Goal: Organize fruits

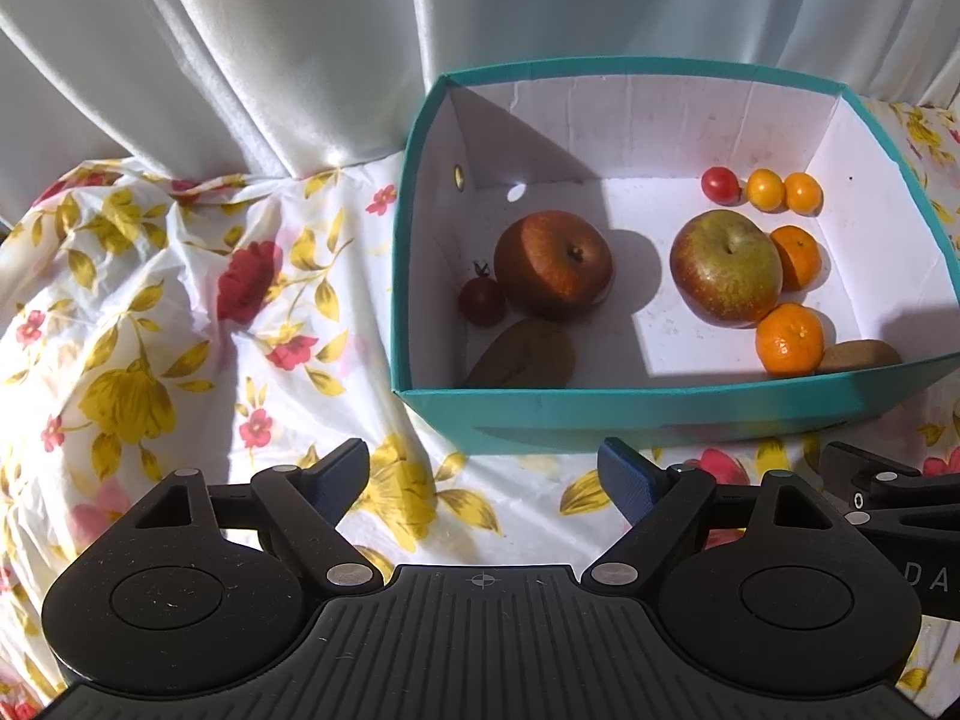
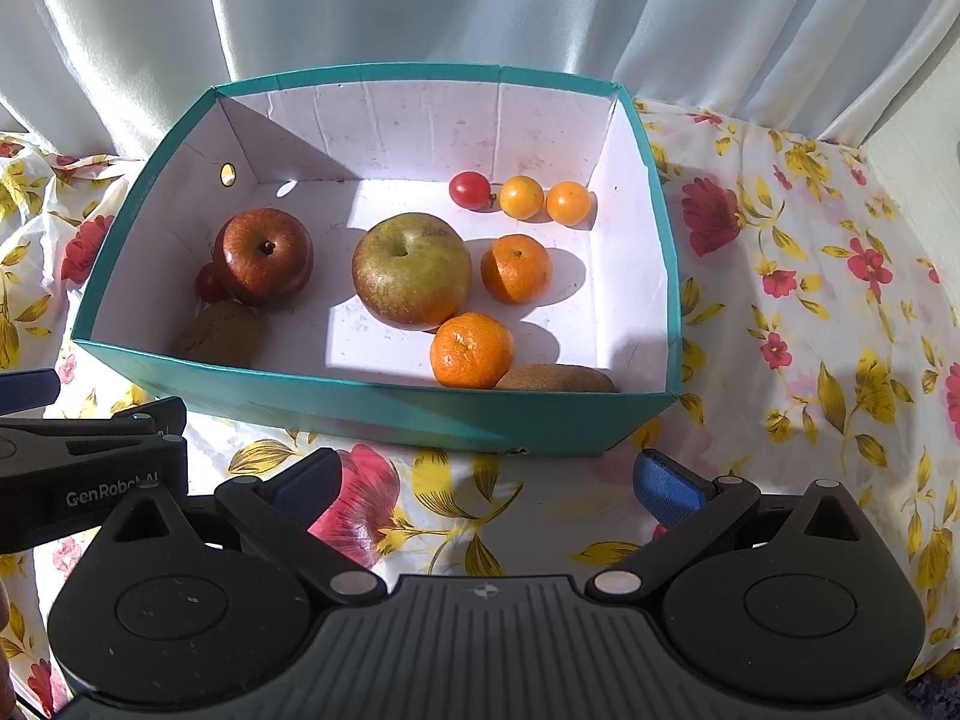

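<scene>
A teal box [image 1: 600, 411] [image 2: 372, 402] with white inside holds the fruit. In it lie a red apple [image 1: 553, 264] [image 2: 267, 264], a green-red apple [image 1: 726, 267] [image 2: 411, 267], two mandarins [image 1: 789, 339] [image 2: 473, 350], two kiwis [image 1: 522, 357] [image 2: 555, 379], red cherry tomatoes [image 1: 720, 184] [image 2: 470, 189] and two yellow ones [image 1: 766, 189] [image 2: 521, 197]. My left gripper [image 1: 483, 480] is open and empty in front of the box. My right gripper [image 2: 486, 483] is open and empty, also in front of the box.
A floral tablecloth [image 1: 150, 330] [image 2: 810, 300] covers the table, rumpled at the left. A white curtain [image 1: 270, 60] [image 2: 480, 0] hangs right behind the box. The other gripper shows at each view's edge [image 1: 888, 492] [image 2: 78, 456].
</scene>
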`<move>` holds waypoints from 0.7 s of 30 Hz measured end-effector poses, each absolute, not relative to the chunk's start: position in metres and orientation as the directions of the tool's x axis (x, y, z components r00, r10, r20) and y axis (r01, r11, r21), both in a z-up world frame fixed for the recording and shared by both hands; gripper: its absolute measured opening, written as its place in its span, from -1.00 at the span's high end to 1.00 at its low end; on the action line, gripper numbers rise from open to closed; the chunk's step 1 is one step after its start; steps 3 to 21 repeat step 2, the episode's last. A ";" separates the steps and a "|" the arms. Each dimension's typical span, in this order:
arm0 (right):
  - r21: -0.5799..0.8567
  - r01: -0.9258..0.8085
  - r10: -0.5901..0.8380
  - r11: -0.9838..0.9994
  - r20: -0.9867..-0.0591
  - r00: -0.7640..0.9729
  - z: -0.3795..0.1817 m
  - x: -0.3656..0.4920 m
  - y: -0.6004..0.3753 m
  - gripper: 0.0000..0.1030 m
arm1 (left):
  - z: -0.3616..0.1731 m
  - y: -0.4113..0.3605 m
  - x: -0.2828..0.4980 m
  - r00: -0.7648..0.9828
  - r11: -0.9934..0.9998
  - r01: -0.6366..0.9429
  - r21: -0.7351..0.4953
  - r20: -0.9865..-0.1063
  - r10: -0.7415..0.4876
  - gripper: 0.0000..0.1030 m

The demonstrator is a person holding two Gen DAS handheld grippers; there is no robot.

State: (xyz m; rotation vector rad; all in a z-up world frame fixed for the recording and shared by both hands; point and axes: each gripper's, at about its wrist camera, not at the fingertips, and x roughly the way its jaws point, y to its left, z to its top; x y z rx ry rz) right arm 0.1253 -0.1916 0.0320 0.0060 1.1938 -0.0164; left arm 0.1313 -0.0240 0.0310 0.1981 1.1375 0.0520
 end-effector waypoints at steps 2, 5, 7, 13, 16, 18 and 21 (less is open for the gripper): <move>-0.005 0.017 -0.010 1.000 -0.930 0.368 0.032 0.125 -0.192 -1.00 | 0.031 -0.024 0.131 0.420 0.982 0.064 0.178 -0.897 0.135 -0.71; -0.005 0.017 -0.010 1.000 -0.930 0.368 0.032 0.125 -0.192 -1.00 | 0.031 -0.024 0.131 0.420 0.982 0.064 0.178 -0.897 0.135 -0.71; -0.005 0.017 -0.010 1.000 -0.930 0.368 0.032 0.125 -0.192 -1.00 | 0.031 -0.024 0.131 0.420 0.982 0.064 0.178 -0.897 0.135 -0.71; -0.005 0.017 -0.010 1.000 -0.930 0.368 0.032 0.125 -0.192 -1.00 | 0.031 -0.024 0.131 0.420 0.982 0.064 0.178 -0.897 0.135 -0.71; -0.005 0.017 -0.010 1.000 -0.930 0.368 0.032 0.125 -0.192 -1.00 | 0.031 -0.024 0.131 0.420 0.982 0.064 0.178 -0.897 0.135 -0.71; -0.005 0.017 -0.010 1.000 -0.930 0.368 0.032 0.125 -0.192 -1.00 | 0.031 -0.024 0.131 0.420 0.982 0.064 0.178 -0.897 0.135 -0.71; -0.005 0.017 -0.010 1.000 -0.930 0.368 0.032 0.125 -0.192 -1.00 | 0.031 -0.024 0.131 0.420 0.982 0.064 0.178 -0.897 0.135 -0.71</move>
